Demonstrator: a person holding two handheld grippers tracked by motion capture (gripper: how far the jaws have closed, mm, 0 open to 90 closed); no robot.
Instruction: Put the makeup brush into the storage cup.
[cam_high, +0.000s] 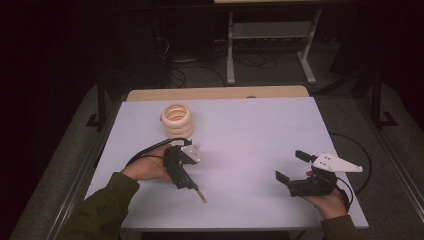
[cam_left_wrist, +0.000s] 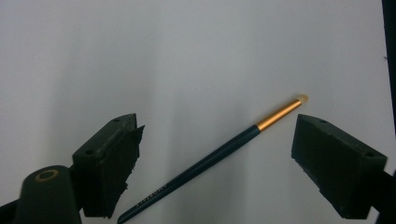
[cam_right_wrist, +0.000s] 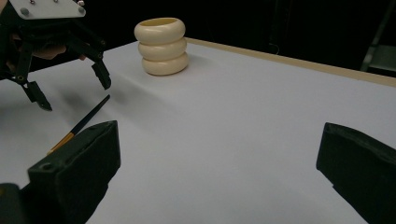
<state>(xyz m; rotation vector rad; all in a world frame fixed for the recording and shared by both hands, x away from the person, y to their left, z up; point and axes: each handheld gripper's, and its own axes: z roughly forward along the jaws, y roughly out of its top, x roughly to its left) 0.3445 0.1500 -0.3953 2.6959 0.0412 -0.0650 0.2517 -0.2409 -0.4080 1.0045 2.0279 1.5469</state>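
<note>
A slim brush (cam_left_wrist: 224, 149) with a dark teal handle, gold ferrule and pale tip lies flat on the white table (cam_high: 250, 130). My left gripper (cam_left_wrist: 217, 158) hangs just above it, open, its jaws wide apart on either side of the brush without touching it. From above, the left gripper (cam_high: 185, 183) points toward the table's near edge and the brush's tip (cam_high: 201, 196) sticks out past it. My right gripper (cam_high: 290, 165) is open and empty at the near right. Its own view shows the left gripper (cam_right_wrist: 72, 91) over the brush (cam_right_wrist: 81, 123).
A cream holder made of three stacked rings (cam_high: 176, 120) stands upright at the back left of the table, also the holder (cam_right_wrist: 161, 45) beyond the left gripper. A wooden strip (cam_high: 215, 93) edges the far side. A metal stand (cam_high: 270, 40) is on the floor behind.
</note>
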